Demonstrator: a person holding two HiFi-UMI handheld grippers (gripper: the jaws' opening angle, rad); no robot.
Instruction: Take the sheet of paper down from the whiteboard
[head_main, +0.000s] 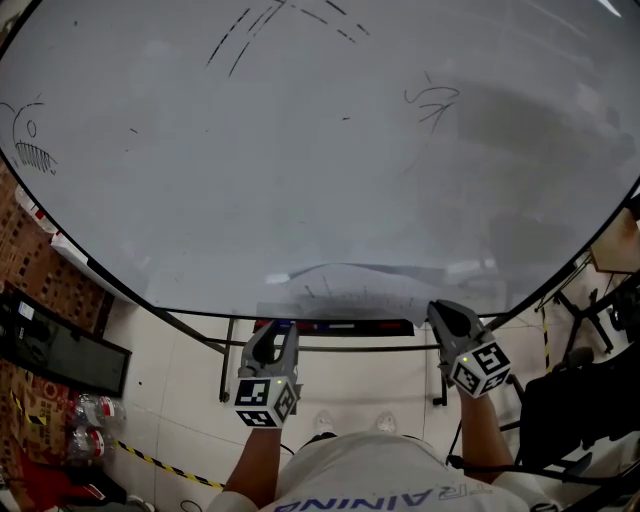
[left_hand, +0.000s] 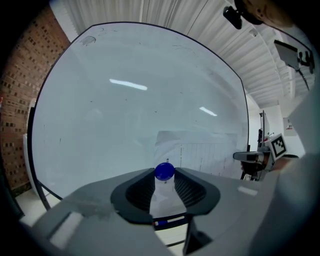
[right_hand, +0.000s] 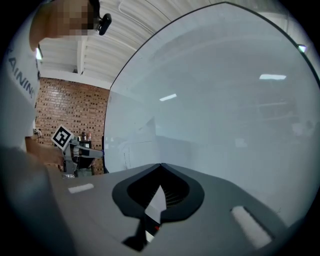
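A white sheet of paper (head_main: 352, 289) hangs low on the whiteboard (head_main: 300, 150), its top edge bowing away from the board. My right gripper (head_main: 437, 312) is shut on the sheet's right edge; in the right gripper view a white sliver of paper (right_hand: 156, 200) shows between the closed jaws of the right gripper (right_hand: 160, 167). My left gripper (head_main: 277, 328) is below the sheet's left part. In the left gripper view it (left_hand: 164, 176) is shut on a round blue magnet (left_hand: 164, 171), with the paper (left_hand: 200, 150) behind it.
Pen scribbles mark the board's upper part. A tray with markers (head_main: 340, 327) runs under the board, on a metal stand. A black chair (head_main: 585, 400) is at the right. On the left floor are a black case (head_main: 60, 350) and bottles (head_main: 85, 410).
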